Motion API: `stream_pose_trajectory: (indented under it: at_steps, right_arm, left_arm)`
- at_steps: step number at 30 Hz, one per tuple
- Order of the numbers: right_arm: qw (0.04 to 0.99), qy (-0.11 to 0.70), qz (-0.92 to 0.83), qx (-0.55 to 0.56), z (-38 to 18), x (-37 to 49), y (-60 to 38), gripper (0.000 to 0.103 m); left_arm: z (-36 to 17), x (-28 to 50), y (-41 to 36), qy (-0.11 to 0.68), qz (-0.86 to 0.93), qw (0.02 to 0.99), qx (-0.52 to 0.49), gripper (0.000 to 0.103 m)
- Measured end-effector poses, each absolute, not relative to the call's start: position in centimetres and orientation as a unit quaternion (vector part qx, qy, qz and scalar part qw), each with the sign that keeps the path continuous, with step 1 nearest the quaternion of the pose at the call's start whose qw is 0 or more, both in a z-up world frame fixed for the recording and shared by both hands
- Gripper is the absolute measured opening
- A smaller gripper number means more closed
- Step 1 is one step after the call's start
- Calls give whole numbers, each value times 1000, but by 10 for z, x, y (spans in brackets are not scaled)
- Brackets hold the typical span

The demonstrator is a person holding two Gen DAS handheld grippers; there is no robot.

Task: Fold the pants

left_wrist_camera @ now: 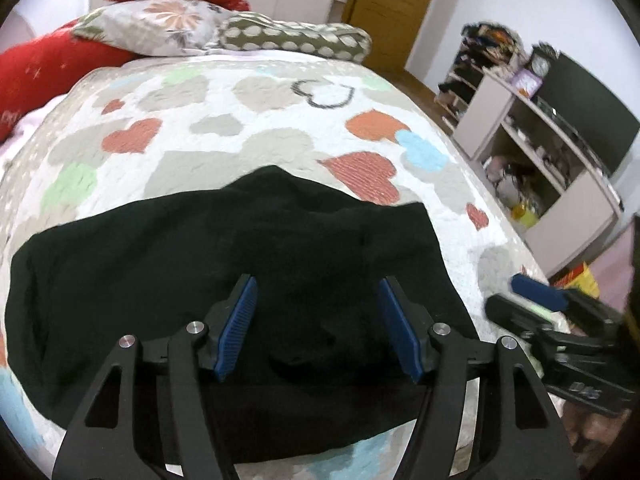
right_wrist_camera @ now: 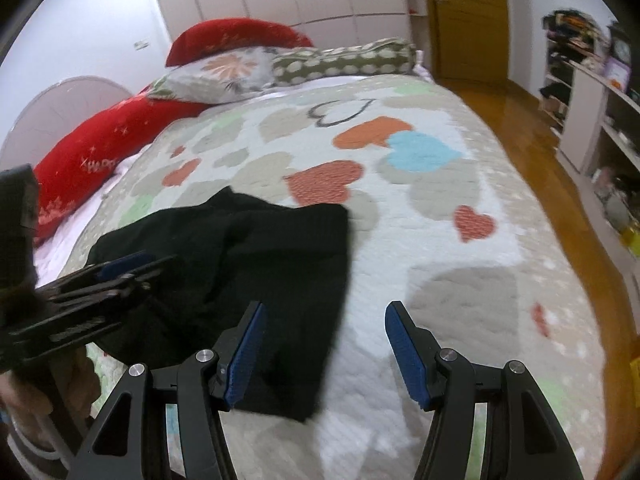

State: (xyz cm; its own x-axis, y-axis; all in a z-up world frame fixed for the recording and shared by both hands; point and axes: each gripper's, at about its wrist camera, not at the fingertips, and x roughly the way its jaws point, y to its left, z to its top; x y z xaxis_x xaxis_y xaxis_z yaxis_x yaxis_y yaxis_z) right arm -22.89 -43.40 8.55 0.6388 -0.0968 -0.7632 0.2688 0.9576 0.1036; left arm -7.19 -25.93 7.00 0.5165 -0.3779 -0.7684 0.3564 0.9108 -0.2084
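Left claw (left_wrist_camera: 316, 328) is hanging released over the black pants (left_wrist_camera: 200, 264), blue ribbed pads apart, nothing between them. Right claw (right_wrist_camera: 324, 354) is likewise standing released, one pad over the pants' edge, the other over bare quilt (right_wrist_camera: 440, 240).

Pants are lying as a folded dark slab, soft and matte, lumpy on top, near the bed's foot edge toward its left side.

Quilt is stitched and puffy, with heart patches in red, orange, blue, grey.

Far end: red cushions (right_wrist_camera: 100, 152), floral pillow (right_wrist_camera: 224, 72), spotted bolster (right_wrist_camera: 344, 60).

Right wrist view alone is showing the wood floor (right_wrist_camera: 512, 120) beside the bed; left wrist view is showing the shelf unit (left_wrist_camera: 532, 160).
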Motion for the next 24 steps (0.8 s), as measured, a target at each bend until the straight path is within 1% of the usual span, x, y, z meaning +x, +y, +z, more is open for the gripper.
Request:
stream_pose_trajectory:
  at_steps: [3,8,12,16,19,20,22,24]
  right_arm:
    - [901,402,-107,121,91,-238,-437,63]
    - [896,412,-89,136,88,-239,-427,63]
    - [894,420,-88,126,91,-238,-417,63]
    - [894,424,-89,117,95,-238,-408,63]
    - [895,419,-92,119,99,-241,-405,63]
    - [895,418,-93,121,101,-242,-406,63]
    - [895,417,-99,122,104,-245,-405,63]
    - [897,414,-103,119,109,-250,-405,63]
  left_arm:
    - [62,-74,-270,447,-217,868,-4,63]
    - [44,-82,-278,448,-203,870,34,63]
    - [34,-81,-277,452,-203,868,34,64]
    - [33,-86,-278,442,-206,872,45,65]
    - [33,-87,-276,436,-212,874,34,64]
    - [33,-86,-273,434,-218,874,25,56]
    - [32,-83,-270,437,-222,872,17,43]
    - [34,-83,-268,436,-227,871,12,33]
